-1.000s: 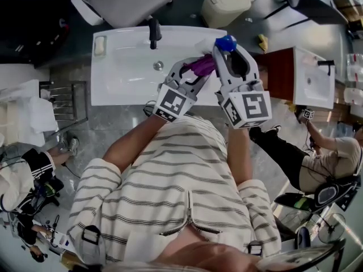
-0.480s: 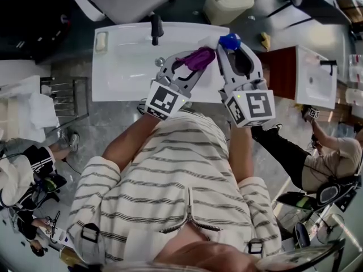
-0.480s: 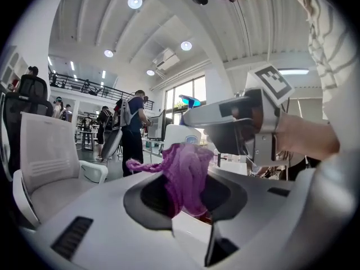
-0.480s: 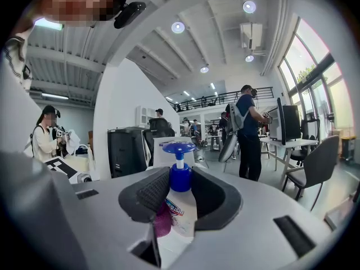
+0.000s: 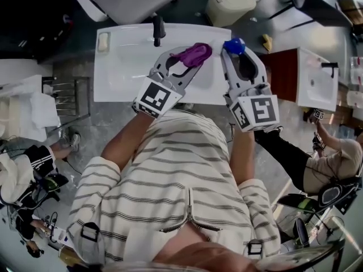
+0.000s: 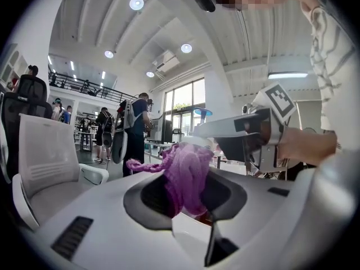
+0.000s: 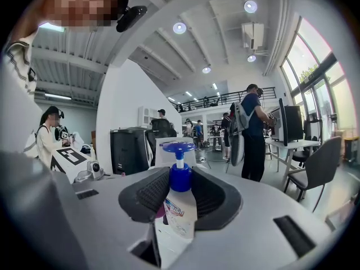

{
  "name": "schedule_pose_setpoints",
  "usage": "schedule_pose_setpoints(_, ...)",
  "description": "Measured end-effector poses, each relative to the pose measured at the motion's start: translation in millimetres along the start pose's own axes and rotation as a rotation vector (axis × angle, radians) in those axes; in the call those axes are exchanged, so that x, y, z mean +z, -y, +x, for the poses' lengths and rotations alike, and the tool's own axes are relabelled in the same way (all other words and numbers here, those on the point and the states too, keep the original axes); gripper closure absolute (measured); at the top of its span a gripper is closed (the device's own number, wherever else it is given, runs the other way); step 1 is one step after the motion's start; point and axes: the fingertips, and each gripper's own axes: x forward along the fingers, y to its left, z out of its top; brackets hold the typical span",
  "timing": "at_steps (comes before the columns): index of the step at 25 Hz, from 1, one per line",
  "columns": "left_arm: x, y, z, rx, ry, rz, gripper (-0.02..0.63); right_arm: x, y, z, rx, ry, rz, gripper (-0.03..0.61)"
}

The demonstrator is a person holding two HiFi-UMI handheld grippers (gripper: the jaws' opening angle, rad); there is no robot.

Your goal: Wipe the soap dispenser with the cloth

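Over the sink (image 5: 113, 67), clamping stiff, likely slick soap dispenser (image 7: 179, 215) at its collar with right tongs (image 7: 180, 176), limp cloth (image 6: 188, 167) with left tongs (image 6: 185, 189).

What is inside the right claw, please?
The right claw grips a soap dispenser near its blue collar, and the blue pump head stands above. The claw's body covers the bottle's base.

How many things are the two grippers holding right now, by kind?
soap dispenser: 1
purple cloth: 1
total: 2
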Motion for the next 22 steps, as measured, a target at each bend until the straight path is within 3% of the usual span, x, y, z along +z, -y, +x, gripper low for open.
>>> schedule_pose_setpoints(10,2,-13,-4,-0.141,-0.031,-0.028,0.486,-7,-16,-5,0.088,-0.021,-0.03,0.454)
schedule_pose_setpoints(17,-4,-8,2,-0.202,-0.07,0.073,0.486,-11,-18,-9,0.144,-0.036,-0.044,0.454)
schedule_pose_setpoints(22,-5,-1,-1,-0.302,-0.056,0.044,0.486,-12,-21,-17,0.198,-0.03,-0.027,0.454)
